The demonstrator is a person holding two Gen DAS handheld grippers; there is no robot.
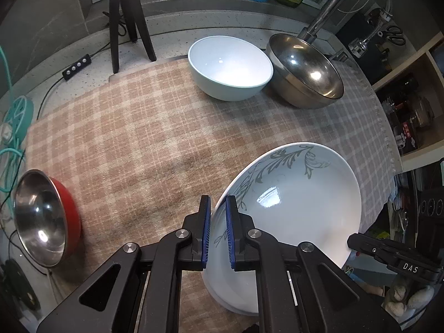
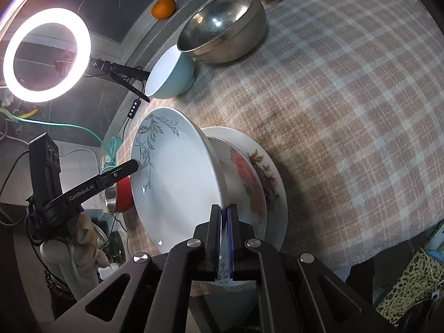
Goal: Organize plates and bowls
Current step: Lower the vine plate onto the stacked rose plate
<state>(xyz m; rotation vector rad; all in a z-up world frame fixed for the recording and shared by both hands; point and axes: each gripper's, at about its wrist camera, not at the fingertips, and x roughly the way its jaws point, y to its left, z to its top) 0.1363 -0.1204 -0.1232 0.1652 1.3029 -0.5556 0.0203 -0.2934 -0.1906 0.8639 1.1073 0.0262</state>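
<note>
From my left wrist camera, my left gripper (image 1: pixel 218 231) has its jaws nearly pressed together, the blue pads (image 1: pixel 206 227) pinching the near rim of the leaf-patterned plate (image 1: pixel 294 205). That plate is tilted above the checked cloth (image 1: pixel 133 127) on the tabletop, with another white dish just under it. At the plate's right edge the tip of my right gripper (image 1: pixel 360 242) shows. Farther back stand a light-blue bowl (image 1: pixel 230 68) and a steel bowl (image 1: pixel 305 70), side by side and close together; a red-sided steel bowl (image 1: pixel 45 217) sits at the cloth's left edge.

From my right wrist camera, my right gripper (image 2: pixel 224 236) is closed tight on the leaf-patterned plate's (image 2: pixel 174 183) rim, pads almost meeting. My left gripper (image 2: pixel 122 170) grips the opposite rim, held by a gloved hand (image 2: pixel 80 245). The plate stands steeply tilted over a flower-patterned plate (image 2: pixel 266 183) lying on the cloth (image 2: pixel 347 111); whether they touch I cannot tell.
</note>
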